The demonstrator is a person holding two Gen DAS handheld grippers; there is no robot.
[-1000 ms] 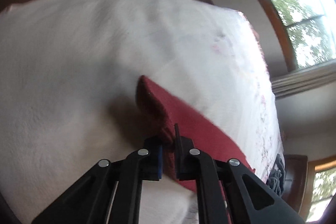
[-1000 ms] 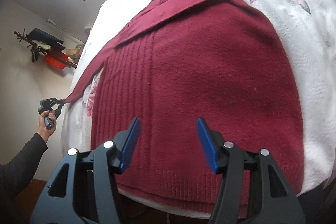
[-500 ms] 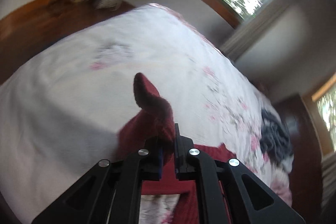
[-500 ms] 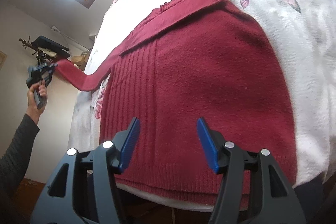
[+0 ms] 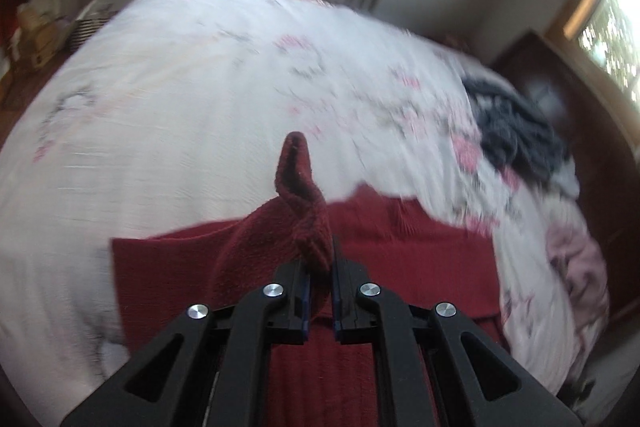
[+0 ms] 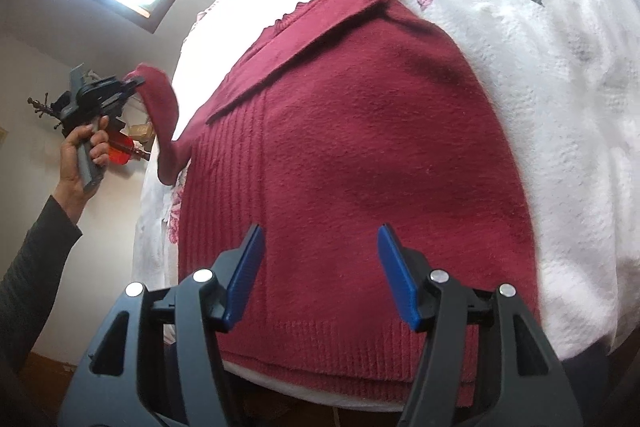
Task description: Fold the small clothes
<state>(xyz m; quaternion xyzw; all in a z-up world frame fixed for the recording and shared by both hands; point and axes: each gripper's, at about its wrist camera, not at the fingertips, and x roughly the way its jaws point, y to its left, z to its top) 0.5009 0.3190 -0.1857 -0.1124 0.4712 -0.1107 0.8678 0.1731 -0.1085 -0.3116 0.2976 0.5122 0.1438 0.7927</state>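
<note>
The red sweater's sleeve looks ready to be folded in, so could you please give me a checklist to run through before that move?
1. Left gripper clamped on the sleeve: ok, cuff pinched between shut jaws.
2. Sleeve lifted off the bedspread: ok, it hangs in the air.
3. Red sweater body lying flat: ok, no big wrinkles visible.
4. Other sleeve already folded across the chest: ok.
5. Right gripper free: ok, jaws open above the hem, holding nothing.
6. Grey clothes away from the sweater: ok.

Sweater point(image 6: 360, 155) flat on bedspread point(image 6: 540, 75)
</note>
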